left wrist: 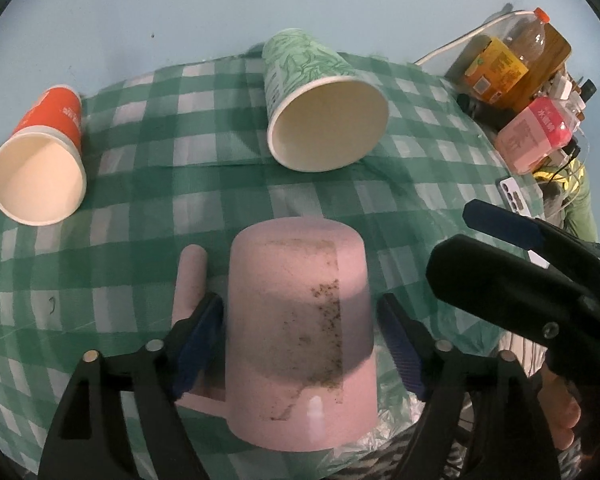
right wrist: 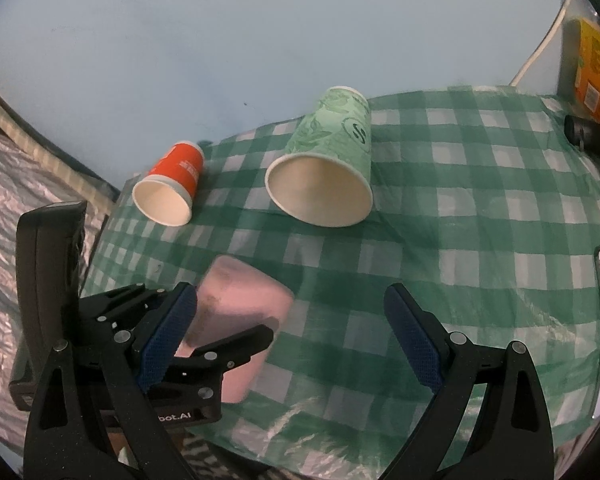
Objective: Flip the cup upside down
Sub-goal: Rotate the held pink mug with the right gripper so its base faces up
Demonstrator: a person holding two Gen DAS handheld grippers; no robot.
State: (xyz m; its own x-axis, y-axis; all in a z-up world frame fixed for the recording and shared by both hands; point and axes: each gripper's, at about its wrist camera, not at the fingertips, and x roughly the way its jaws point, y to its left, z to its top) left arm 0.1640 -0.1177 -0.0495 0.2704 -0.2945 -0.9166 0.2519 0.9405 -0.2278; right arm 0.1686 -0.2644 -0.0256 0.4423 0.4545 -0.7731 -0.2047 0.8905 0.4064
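Two blue-padded fingers [left wrist: 204, 332] of my left gripper [left wrist: 300, 340] flanked the inverted pink mug [left wrist: 300, 336] on the checked table [left wrist: 140, 184], apparently released, while my right gripper [right wrist: 292, 344] gaped empty; it looked stiff, light, smooth, best pinched mid-wall.

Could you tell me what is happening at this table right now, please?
A person with two handheld grippers is flipping cups. The left gripper brackets a pink mug that stands upside down on the green checked tablecloth; its right finger shows a gap, so no firm grip is evident. The right gripper hovers open and empty beside it. An orange paper cup and a green paper cup lie on their sides farther back.
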